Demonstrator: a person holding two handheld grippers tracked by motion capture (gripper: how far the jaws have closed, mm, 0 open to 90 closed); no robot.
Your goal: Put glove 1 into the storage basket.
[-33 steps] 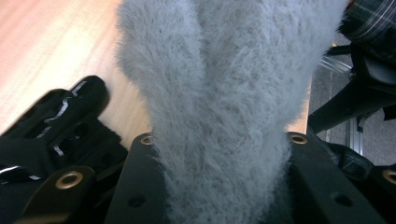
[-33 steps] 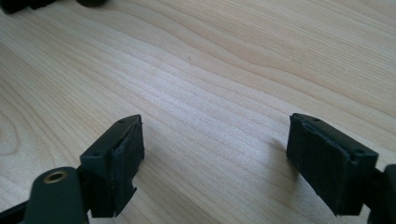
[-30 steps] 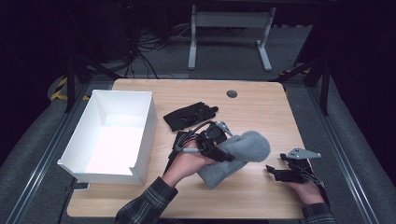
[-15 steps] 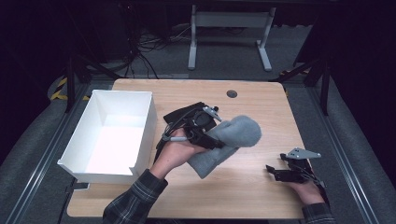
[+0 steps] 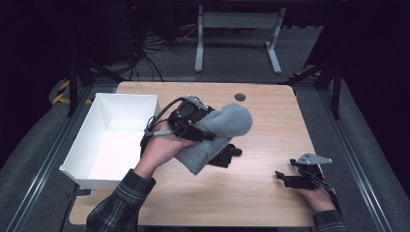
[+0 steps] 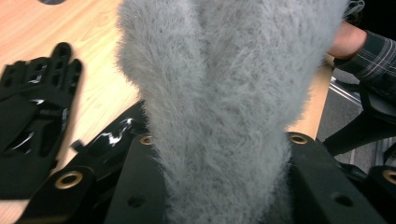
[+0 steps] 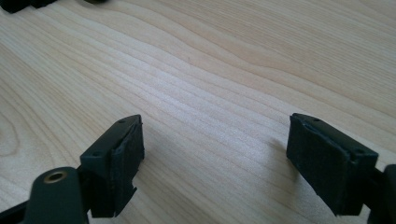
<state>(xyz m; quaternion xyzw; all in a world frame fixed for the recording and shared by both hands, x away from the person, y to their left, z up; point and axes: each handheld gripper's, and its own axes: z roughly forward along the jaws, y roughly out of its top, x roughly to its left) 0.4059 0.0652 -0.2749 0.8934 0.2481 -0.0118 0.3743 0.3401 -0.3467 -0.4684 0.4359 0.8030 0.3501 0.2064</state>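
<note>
Left gripper [image 5: 212, 126] clenched on fuzzy grey sock [image 6: 224, 107], lifted off the desk [image 5: 270, 121]: soft, light, floppy; mid-body grip suits. Right gripper [image 7: 215, 163] jaws released, idle.

no legible text, labels or brand marks anywhere, glossy patches on the black glove [image 6: 32, 116] perhaps a logo but too blurred to read, no numbers or signs
</note>
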